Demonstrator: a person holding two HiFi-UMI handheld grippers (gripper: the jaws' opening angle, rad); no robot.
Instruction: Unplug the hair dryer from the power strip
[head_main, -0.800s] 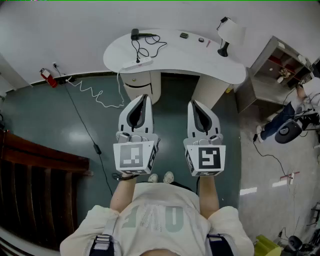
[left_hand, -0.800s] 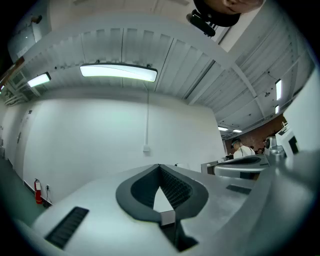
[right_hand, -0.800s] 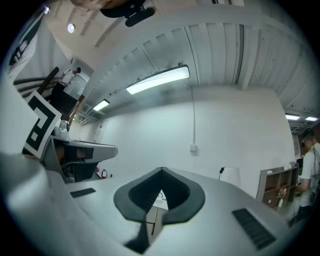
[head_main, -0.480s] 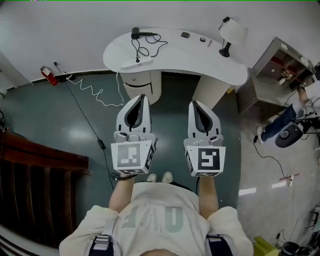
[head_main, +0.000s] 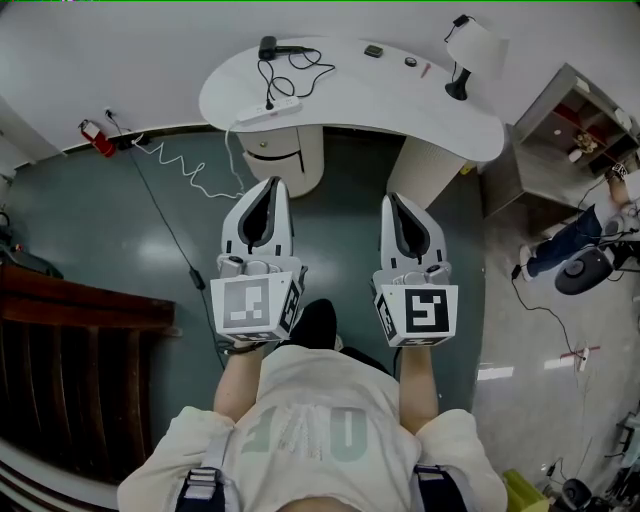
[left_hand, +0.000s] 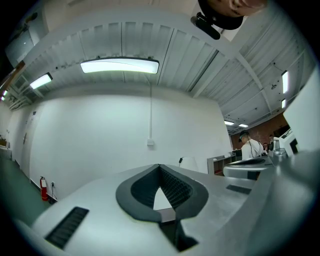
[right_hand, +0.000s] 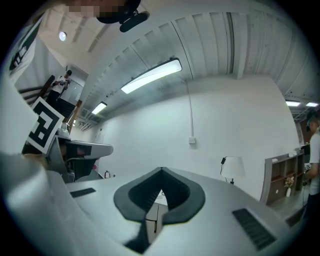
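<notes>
- Hair dryer (head_main: 270, 46) lies at the desk's (head_main: 370, 100) far left, cord looping down to the power strip (head_main: 268, 110) at the front edge. It looks plugged in.
- Left gripper (head_main: 273, 187) has its jaws closed, with nothing between them. Right gripper (head_main: 392, 200) is the same, closed and empty. Both are held level, well short of the desk.
- Step in hand: the approach, probably. No contact yet.
- To do it well: get close, then open both grippers before reaching. Pin the strip with one and take the plug body, not the cord, with the other. Pull straight out so the strip doesn't slide off the edge.
- Versus earlier: the desk sits further up and left in the head view. The left gripper has shifted left, so the grippers are wider apart. A dark shoe now shows between the arms where pale shoes were. Jaws are unchanged.
</notes>
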